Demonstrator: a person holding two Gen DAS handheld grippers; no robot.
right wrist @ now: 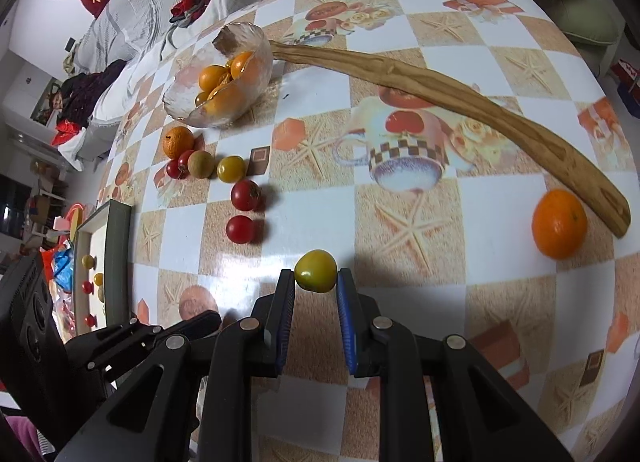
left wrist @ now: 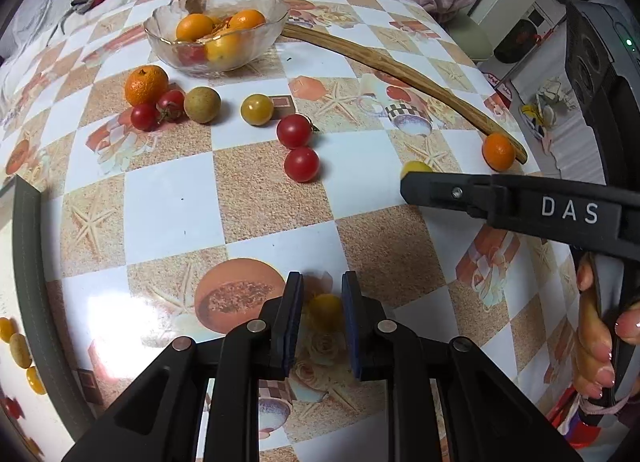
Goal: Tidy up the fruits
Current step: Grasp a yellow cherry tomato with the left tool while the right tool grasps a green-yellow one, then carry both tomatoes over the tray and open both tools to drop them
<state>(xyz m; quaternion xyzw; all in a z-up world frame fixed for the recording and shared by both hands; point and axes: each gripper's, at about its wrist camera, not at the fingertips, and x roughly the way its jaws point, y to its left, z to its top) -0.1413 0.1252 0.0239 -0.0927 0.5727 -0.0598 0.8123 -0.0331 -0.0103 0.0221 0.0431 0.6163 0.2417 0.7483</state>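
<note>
My left gripper (left wrist: 322,282) is shut on a small yellow tomato (left wrist: 325,310), pinched between its blue pads low over the checked tablecloth. My right gripper (right wrist: 315,276) is shut on a yellow-green tomato (right wrist: 316,271) held at its very tips. In the left wrist view it comes in from the right, side-on, with that tomato (left wrist: 416,167) peeking out behind it. A glass bowl (left wrist: 160,18) at the far side holds several oranges. Loose on the cloth lie a mandarin (left wrist: 146,84), red tomatoes (left wrist: 294,131), a brown round fruit (left wrist: 202,104) and another yellow tomato (left wrist: 257,109).
A long curved wooden stick (right wrist: 440,90) runs from the bowl to the right, where an orange (right wrist: 559,224) rests against its end. A grey-rimmed tray (right wrist: 116,254) with small fruits stands at the table's left edge. A person's hand (left wrist: 596,338) grips the right tool.
</note>
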